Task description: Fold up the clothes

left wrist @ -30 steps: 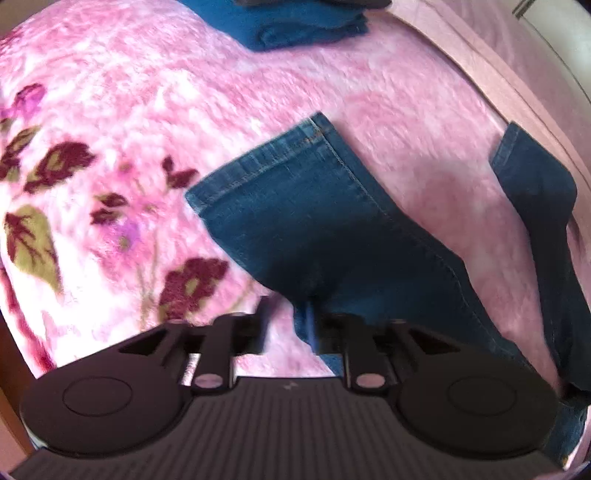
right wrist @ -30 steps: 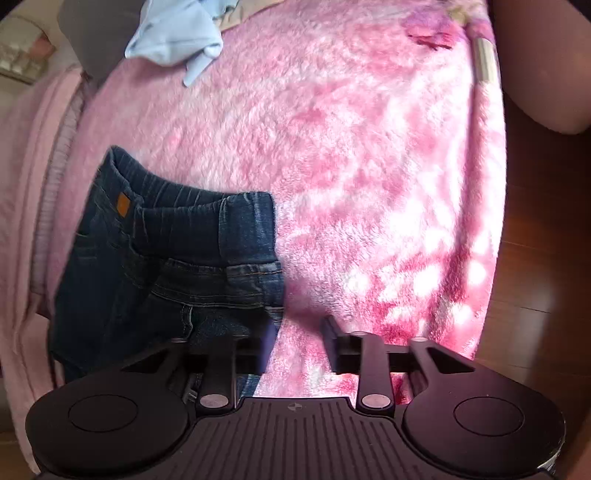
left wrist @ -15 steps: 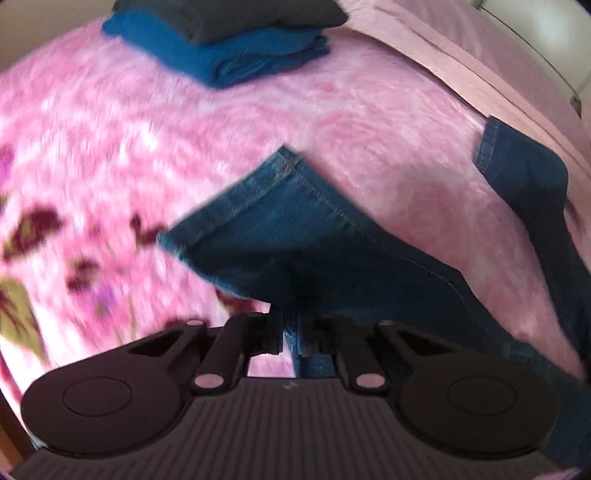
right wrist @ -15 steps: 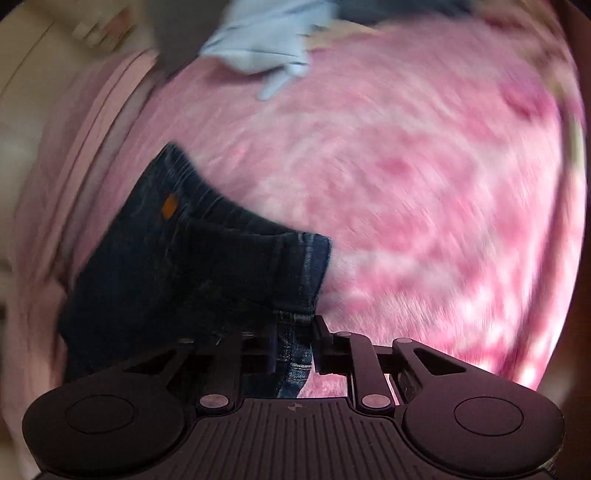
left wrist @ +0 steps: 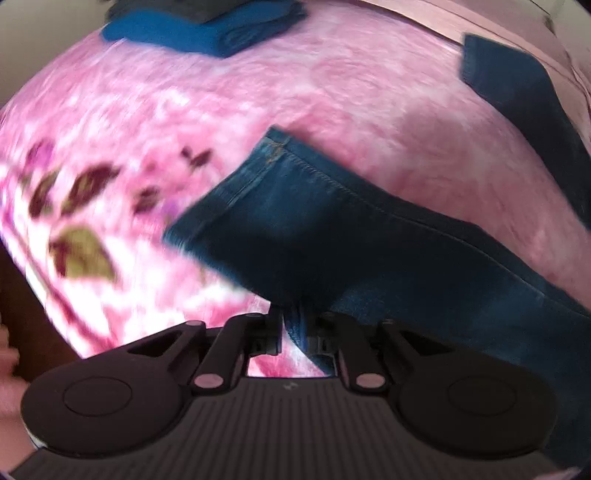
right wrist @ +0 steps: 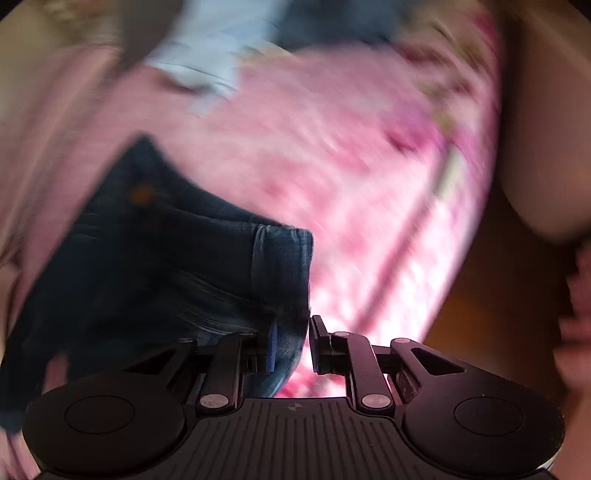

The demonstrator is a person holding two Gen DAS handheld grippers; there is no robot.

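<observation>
Jaws first: the left gripper (left wrist: pixel 297 326) is nearly closed, with a bunched fold of the jeans (left wrist: pixel 351 251) drawn up between its fingers. It has just been easing open a touch, but the denim looks pinched. The right gripper (right wrist: pixel 291 332) stands a little wider and has also just been opening. The waistband corner (right wrist: pixel 284 258) hangs between its fingers, yet a sliver of pink shows beside 1 pad, so I cannot tell if that is a firm pinch.

The jeans lie spread on the pink blanket (left wrist: pixel 258 110). The near leg runs from the left gripper out to its hem (left wrist: pixel 229 199), and the second leg (left wrist: pixel 517 92) is splayed far off to the right. To my eye this is the opening fold: both near-side grips are taken, and the 2 legs are not yet stacked. The next move calls for both hands to carry the near edge across together, keeping it taut and level, so it lands square on the far leg.

Room looks good, with bare blanket between the legs. Mind the folded blue stack (left wrist: pixel 207 29) at the far left, the pale blue garment (right wrist: pixel 199 55) at the far side, and the bed's edge where the dark floor (right wrist: pixel 480 295) shows on the right.
</observation>
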